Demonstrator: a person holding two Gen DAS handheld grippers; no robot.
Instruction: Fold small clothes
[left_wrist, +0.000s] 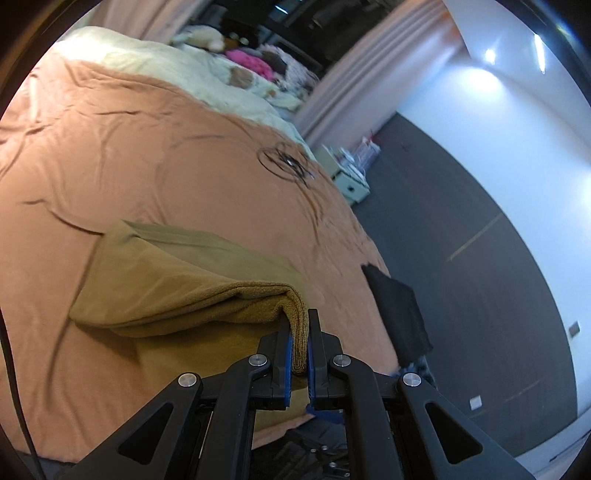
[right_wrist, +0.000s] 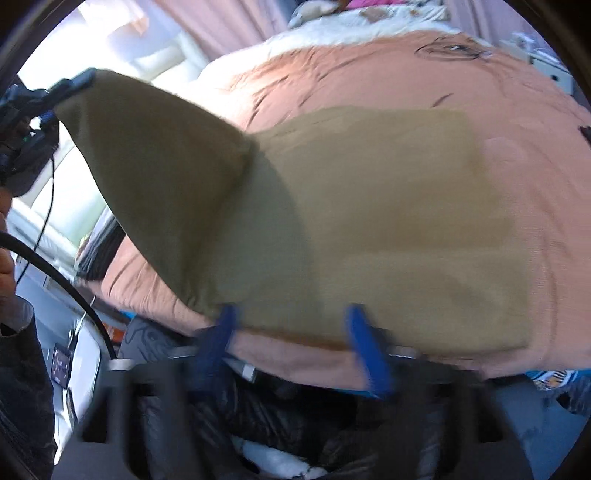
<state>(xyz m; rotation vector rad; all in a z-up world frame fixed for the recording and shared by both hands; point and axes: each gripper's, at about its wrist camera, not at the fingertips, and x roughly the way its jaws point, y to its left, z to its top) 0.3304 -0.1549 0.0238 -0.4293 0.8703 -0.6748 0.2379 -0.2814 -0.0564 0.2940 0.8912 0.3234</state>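
An olive-tan garment (right_wrist: 369, 221) lies mid-fold on the salmon-pink bedspread (left_wrist: 184, 147), near the bed's front edge. The left gripper (left_wrist: 300, 332) is pressed together on a bunched corner of the cloth, the fabric draped over and pinched between its blue pads (left_wrist: 289, 354). In the right wrist view that same corner rises as a raised flap at the garment's left side, lifted clear of the bedspread while the rest of the cloth lies flat and roughly rectangular.

The right gripper (right_wrist: 291, 332) stands spread at the garment's near edge, its blue fingers (right_wrist: 365, 347) apart with nothing visibly pinched between them; blur keeps it unclear whether they touch the hem.

Judging from this, the fold is partly done: the main body looks smoothed into a panel, possibly already doubled, and one side is being carried over it. Laying that flap down, squaring the edges and any further halving appear to remain.

A dark cloth (left_wrist: 399, 314) hangs at the bedspread's right edge, beyond the garment, apparently not yet dealt with. A cream blanket (left_wrist: 166, 59) lies at the far end of the bedspread.
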